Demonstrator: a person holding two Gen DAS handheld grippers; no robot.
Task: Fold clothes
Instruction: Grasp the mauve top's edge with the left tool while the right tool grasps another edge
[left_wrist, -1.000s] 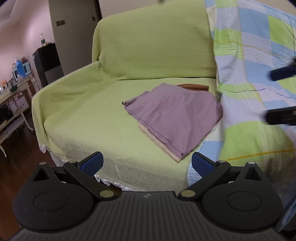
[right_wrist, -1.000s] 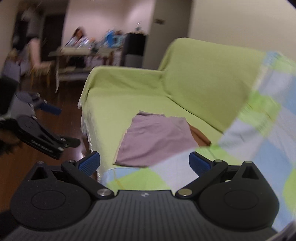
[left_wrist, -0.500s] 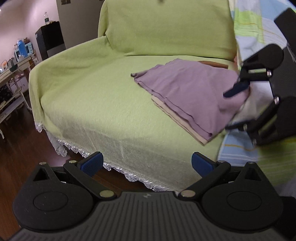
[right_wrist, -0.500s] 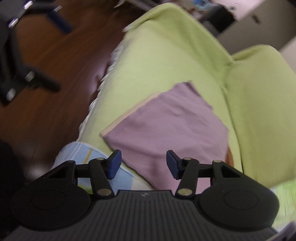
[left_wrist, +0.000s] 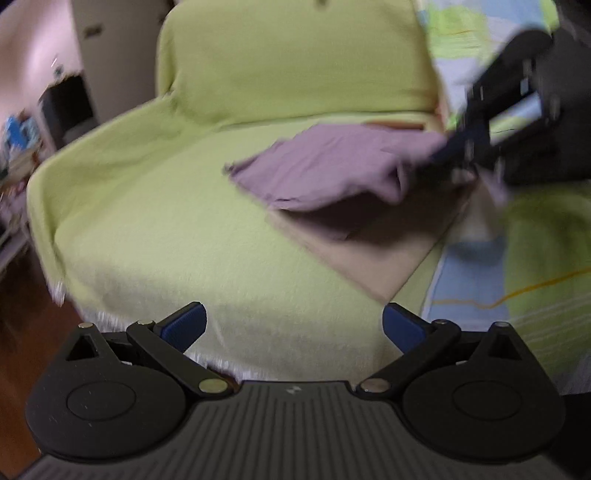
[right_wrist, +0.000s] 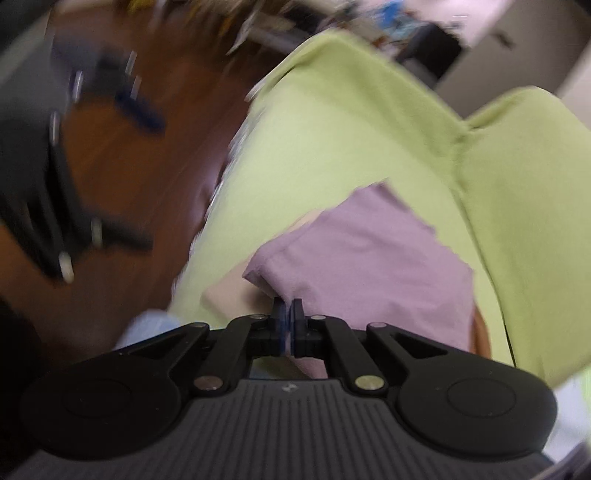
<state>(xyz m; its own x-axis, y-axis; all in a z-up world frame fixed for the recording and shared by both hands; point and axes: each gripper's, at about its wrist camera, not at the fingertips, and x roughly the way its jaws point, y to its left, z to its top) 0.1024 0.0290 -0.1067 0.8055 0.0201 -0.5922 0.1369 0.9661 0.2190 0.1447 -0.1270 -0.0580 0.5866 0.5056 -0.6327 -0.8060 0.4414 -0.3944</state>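
A purple garment (left_wrist: 332, 166) lies folded on a beige one (left_wrist: 362, 254) on the green-covered sofa (left_wrist: 166, 229). My right gripper (right_wrist: 287, 314) is shut on the near edge of the purple garment (right_wrist: 369, 258), whose corner is lifted and bunched, baring the beige layer (right_wrist: 229, 291). In the left wrist view the right gripper (left_wrist: 461, 147) comes in from the right, blurred. My left gripper (left_wrist: 293, 325) is open and holds nothing, just in front of the sofa's front edge. It shows as a blur over the floor in the right wrist view (right_wrist: 136, 173).
A checked blue, green and white blanket (left_wrist: 498, 295) drapes the sofa's right part. A brown garment (left_wrist: 391, 123) peeks out behind the purple one. Dark wooden floor (right_wrist: 129, 166) lies in front, with a cluttered table (left_wrist: 14, 158) and a black cabinet (left_wrist: 70, 107) at left.
My right gripper swung down to the purple garment, shut on its near edge and pulled it up off the beige one. The left gripper dropped closer to the sofa's front.
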